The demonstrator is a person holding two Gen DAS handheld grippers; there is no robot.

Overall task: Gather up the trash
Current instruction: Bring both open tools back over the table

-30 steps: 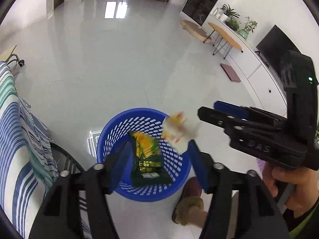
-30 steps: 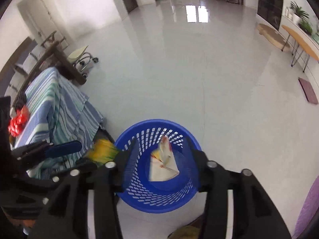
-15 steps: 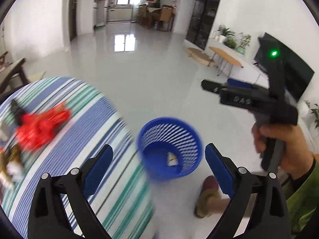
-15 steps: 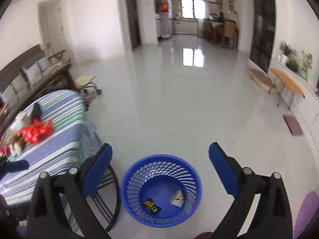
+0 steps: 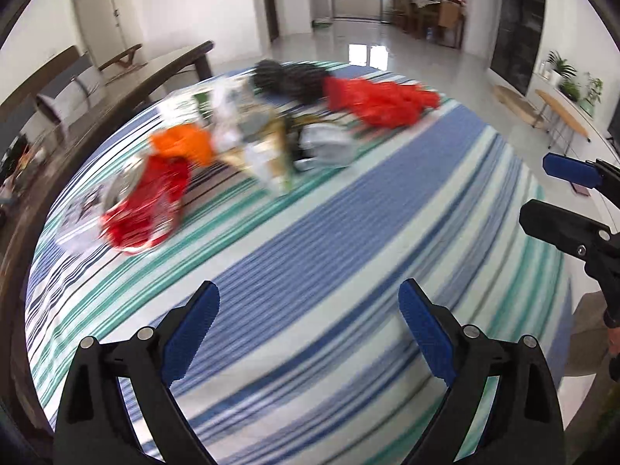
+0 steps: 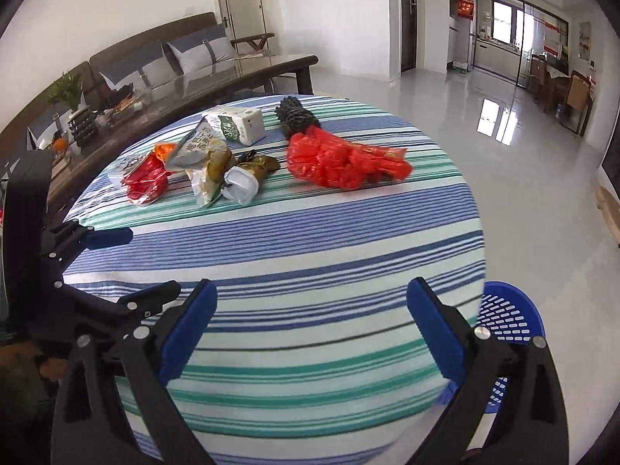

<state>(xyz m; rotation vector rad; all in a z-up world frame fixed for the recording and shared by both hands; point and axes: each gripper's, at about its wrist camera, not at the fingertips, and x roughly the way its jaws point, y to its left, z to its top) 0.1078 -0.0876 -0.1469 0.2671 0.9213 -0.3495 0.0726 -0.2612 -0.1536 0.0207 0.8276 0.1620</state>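
Note:
A pile of trash lies on the far half of the striped tablecloth (image 6: pixel 310 240): a red plastic bag (image 6: pixel 341 159), a milk carton (image 6: pixel 236 124), a black knotted bag (image 6: pixel 296 116), a red wrapper (image 6: pixel 145 182), a yellowish packet (image 6: pixel 211 170) and a crumpled white piece (image 6: pixel 240 188). The left wrist view shows the same pile blurred, with the red bag (image 5: pixel 381 102) and an orange wrapper (image 5: pixel 182 143). My left gripper (image 5: pixel 308 310) hangs open and empty over the near stripes. My right gripper (image 6: pixel 312 302) is open and empty too. The blue basket (image 6: pixel 511 317) stands on the floor by the table's right edge.
Each gripper shows in the other's view: the left gripper (image 6: pixel 147 263) at the left, the right gripper (image 5: pixel 542 190) at the right edge. A dark coffee table (image 6: pixel 217 77) and a sofa (image 6: pixel 155 54) stand behind the table. Shiny floor (image 6: pixel 523 162) stretches away on the right.
Both grippers let their wrappers fall into the blue basket and opened wide. Both then swung away from the basket and now face the table with the trash pile.

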